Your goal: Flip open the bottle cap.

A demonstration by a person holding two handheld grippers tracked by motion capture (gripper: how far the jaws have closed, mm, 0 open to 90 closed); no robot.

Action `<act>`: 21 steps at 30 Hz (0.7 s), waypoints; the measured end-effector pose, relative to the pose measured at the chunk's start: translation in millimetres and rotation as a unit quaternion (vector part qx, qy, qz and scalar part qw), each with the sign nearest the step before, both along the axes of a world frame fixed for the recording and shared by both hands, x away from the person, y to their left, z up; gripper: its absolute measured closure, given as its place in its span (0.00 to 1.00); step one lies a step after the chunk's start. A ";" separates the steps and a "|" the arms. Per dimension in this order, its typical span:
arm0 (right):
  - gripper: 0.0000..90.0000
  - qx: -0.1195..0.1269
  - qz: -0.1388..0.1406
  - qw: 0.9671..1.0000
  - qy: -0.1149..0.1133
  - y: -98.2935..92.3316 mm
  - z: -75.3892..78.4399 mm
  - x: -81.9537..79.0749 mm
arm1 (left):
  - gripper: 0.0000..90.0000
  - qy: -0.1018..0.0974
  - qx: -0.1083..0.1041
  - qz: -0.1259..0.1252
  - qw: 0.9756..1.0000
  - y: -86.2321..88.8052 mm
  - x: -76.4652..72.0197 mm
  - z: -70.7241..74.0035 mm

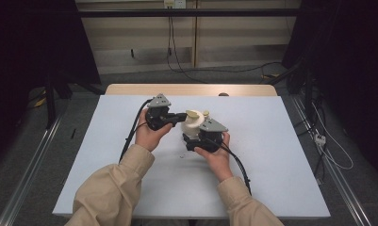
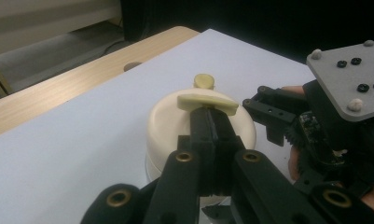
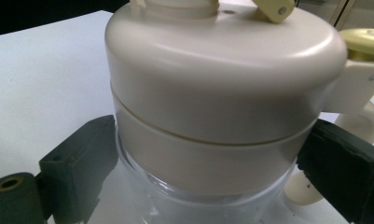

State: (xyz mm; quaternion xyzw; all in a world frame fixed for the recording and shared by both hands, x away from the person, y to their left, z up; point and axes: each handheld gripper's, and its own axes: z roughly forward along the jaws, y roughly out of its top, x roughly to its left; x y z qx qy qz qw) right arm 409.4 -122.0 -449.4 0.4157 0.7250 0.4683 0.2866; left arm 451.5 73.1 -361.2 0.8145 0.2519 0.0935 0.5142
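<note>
Nearest, right hand-held gripper clamped on the clear-based jar, pads pressed against opposite sides just below its cream lid. Beyond, left hand-held gripper closed together on the flat cream handle atop that lid, near a small round knob. Jar upright on the white counter, around mid-counter.

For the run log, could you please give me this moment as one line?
left gripper shut on lid tab | right gripper shut on cream-lidded jar | jar upright on white table
</note>
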 end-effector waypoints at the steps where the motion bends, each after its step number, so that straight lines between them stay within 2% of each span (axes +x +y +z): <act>1: 0.07 0.000 0.000 1.000 0.000 0.0 0.0 0.0 | 1.00 0.000 -0.001 0.000 1.000 -0.1 0.2 0.0; 21: 0.07 0.000 0.000 1.000 0.001 0.0 0.3 0.1 | 1.00 -0.001 -0.007 0.002 1.000 -3.3 2.1 3.5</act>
